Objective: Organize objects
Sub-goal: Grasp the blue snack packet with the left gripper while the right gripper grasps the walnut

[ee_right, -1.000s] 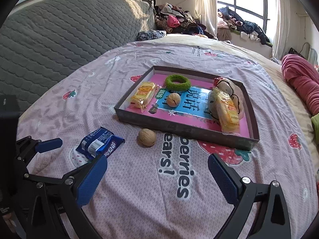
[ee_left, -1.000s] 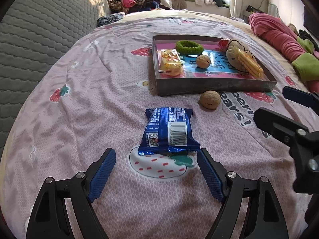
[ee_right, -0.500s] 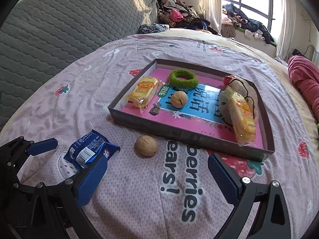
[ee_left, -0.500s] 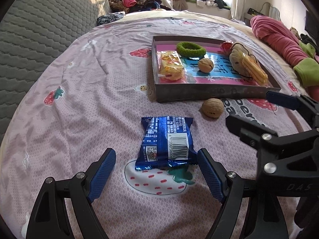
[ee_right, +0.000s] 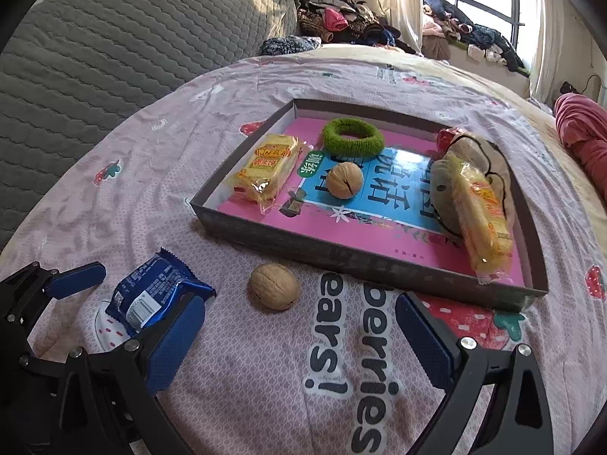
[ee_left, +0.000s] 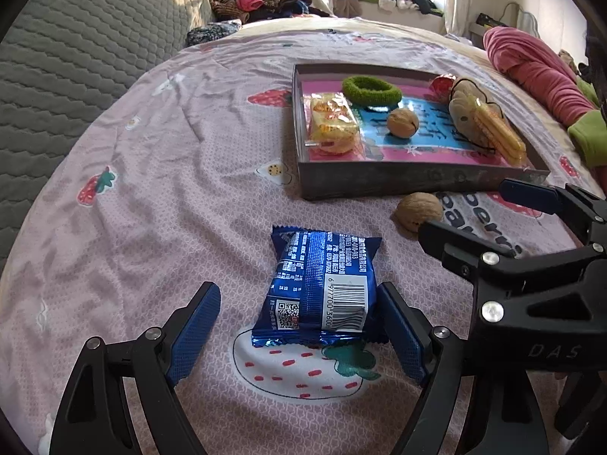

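A lived-in home bedroom: a bed [ee_right: 265,360] spread with a pink strawberry-print sheet meets a grey quilted headboard [ee_right: 114,38], while heaps of clothes [ee_right: 334,22] crowd the sill beneath a sunlit, curtained window [ee_right: 474,0].

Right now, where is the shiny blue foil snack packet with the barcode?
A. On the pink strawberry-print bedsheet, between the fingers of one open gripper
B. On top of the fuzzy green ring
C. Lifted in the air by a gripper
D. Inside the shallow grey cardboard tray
A: the shiny blue foil snack packet lies flat on the pink strawberry-print bedsheet, outside the shallow grey cardboard tray, between the spread fingers of the left gripper.
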Motion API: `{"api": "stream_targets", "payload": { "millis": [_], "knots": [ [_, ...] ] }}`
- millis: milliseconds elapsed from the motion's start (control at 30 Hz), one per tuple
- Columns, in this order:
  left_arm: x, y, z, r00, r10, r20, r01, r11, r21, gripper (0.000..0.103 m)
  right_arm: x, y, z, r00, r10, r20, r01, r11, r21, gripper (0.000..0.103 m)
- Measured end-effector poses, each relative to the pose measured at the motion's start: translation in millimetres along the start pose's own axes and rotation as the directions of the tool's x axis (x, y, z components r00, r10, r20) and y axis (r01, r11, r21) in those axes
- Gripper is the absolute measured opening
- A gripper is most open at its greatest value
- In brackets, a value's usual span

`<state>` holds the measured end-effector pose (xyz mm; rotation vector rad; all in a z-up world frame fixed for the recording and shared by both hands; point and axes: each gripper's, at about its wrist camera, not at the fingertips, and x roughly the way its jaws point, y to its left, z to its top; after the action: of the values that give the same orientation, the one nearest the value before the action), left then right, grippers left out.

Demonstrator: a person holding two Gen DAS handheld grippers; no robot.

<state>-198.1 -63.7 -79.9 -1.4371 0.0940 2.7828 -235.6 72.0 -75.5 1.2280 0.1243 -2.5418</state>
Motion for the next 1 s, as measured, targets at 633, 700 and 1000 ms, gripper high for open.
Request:
{"api": "stream_targets", "payload": {
  "millis": [633, 700, 1000],
  "knots": [
    [16.9, 1.0, 3.2, 1.000, -0.001, -0.023, 0.001, 1.000, -0.007, 0.085, 37.5, -1.1, 8.9, 0.996, 0.034, -0.086, -0.031, 0.999, 0.032, 0.069],
    [17.6, 0.7, 3.7, 1.000, -0.003, -0.023, 0.002, 1.000, -0.004, 0.085, 40.5, -0.2, 9.9, 0.995, 0.035, -0.094, -0.032, 0.999, 0.030, 0.067],
    [19.3, 3.0, 5.4, 1.000, -0.024, -0.019, 0.023, 1.000, -0.014, 0.077, 40.1, -0.5, 8.7, 0.996, 0.045, -0.074, -0.042, 0.999, 0.029, 0.036]
  ]
}}
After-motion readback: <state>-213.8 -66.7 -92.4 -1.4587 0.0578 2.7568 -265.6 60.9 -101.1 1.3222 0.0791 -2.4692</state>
